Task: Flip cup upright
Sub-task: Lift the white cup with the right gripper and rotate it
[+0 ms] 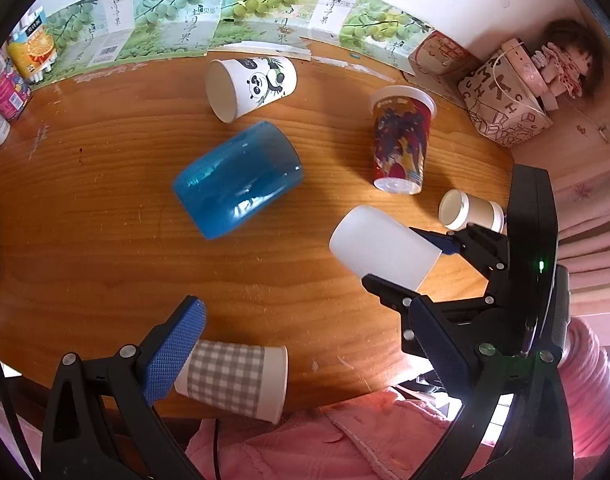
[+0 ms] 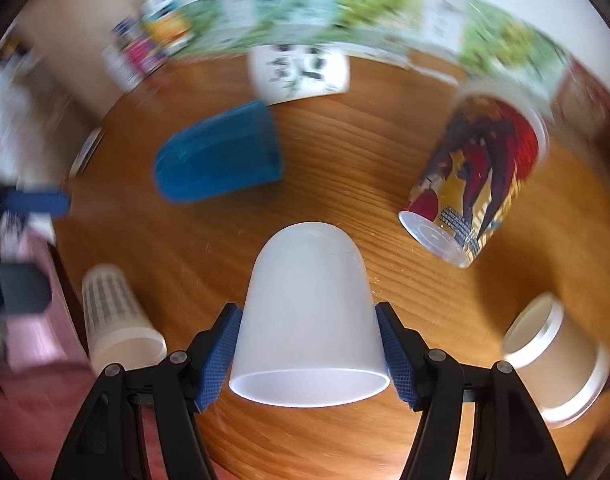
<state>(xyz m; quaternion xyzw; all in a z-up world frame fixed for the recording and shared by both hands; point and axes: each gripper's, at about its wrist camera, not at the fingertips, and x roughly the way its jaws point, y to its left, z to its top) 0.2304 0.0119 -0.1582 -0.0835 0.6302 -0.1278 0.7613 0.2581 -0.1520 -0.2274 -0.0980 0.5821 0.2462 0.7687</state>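
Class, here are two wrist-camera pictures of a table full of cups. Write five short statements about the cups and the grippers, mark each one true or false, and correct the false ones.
1. The right gripper is shut on the white cup. True.
2. The blue cup stands upright on the table. False: it lies on its side.
3. The left gripper holds the checked cup. False: it is open and holds nothing; the checked cup lies on the table by one finger.
4. The panda cup lies on its side near the back wall. True.
5. The white cup's open mouth points away from the right wrist camera. False: the mouth faces the camera, closed end away.
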